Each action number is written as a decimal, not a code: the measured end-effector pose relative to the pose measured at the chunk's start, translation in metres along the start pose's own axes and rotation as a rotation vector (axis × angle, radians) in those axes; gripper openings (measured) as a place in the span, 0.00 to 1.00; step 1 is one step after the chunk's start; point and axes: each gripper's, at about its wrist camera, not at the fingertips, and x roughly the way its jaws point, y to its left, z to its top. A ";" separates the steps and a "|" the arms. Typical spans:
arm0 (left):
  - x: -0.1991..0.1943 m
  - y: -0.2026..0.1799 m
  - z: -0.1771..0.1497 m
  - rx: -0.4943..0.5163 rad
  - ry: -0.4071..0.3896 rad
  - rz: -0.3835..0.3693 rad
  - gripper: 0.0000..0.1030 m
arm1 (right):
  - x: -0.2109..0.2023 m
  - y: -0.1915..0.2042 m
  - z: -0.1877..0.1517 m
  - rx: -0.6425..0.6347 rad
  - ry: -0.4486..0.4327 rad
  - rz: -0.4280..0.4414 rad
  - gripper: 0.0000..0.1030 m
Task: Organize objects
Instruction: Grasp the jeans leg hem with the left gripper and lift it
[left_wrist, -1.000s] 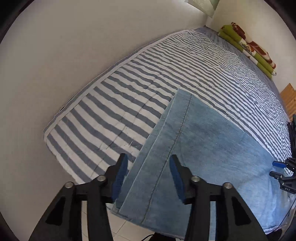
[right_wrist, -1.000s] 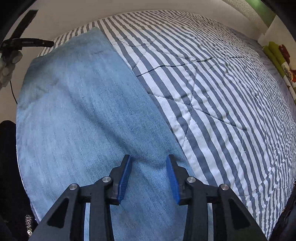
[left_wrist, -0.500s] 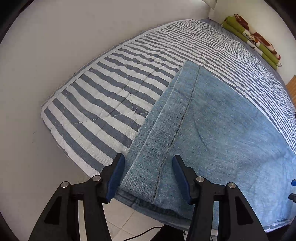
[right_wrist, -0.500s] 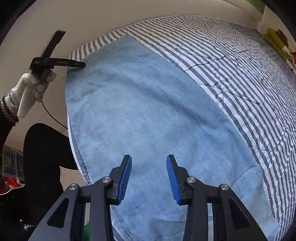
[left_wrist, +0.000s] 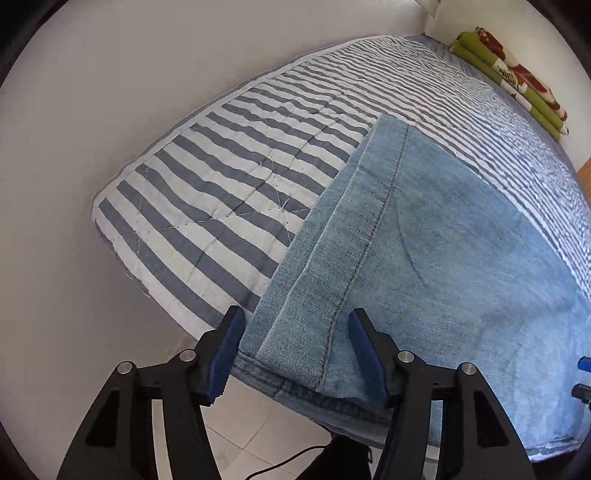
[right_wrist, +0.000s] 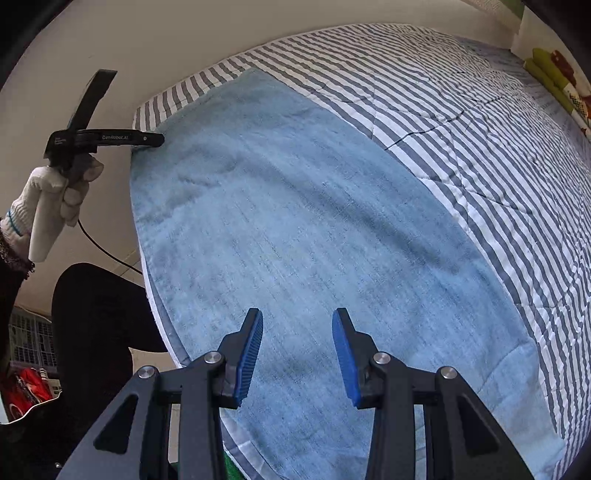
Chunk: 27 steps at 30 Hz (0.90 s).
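A light blue denim garment (left_wrist: 443, 258) lies flat on the striped bed quilt (left_wrist: 240, 177), reaching the bed's near edge. My left gripper (left_wrist: 295, 321) is open, pointing down over the garment's near left corner. The stitched seam and folded edge lie below the gap, and the pads are clear of the cloth. My right gripper (right_wrist: 296, 321) is open above the denim (right_wrist: 295, 221) near the same bed edge, with nothing held. In the right wrist view, a gloved hand (right_wrist: 55, 192) holds the left gripper (right_wrist: 157, 139) at the denim's far corner.
A folded green and patterned blanket (left_wrist: 517, 74) lies along the far side of the bed by the wall. Tiled floor (left_wrist: 240, 424) and a cable show below the bed edge. The person's dark leg (right_wrist: 99, 314) and a basket (right_wrist: 29, 339) are at the left.
The left gripper has come down closer to the denim's near corner. The right gripper has drawn back along the denim toward the bed edge, bringing the gloved hand and left gripper into its view.
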 end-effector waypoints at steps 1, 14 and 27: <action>-0.002 -0.004 0.000 0.015 -0.002 0.005 0.52 | 0.001 -0.001 0.000 0.010 0.002 0.008 0.35; -0.058 -0.030 -0.010 -0.013 -0.126 -0.105 0.01 | -0.020 -0.013 0.028 0.197 -0.081 0.169 0.35; -0.046 0.021 -0.008 -0.102 -0.122 -0.057 0.19 | 0.003 0.033 0.079 0.187 -0.059 0.268 0.39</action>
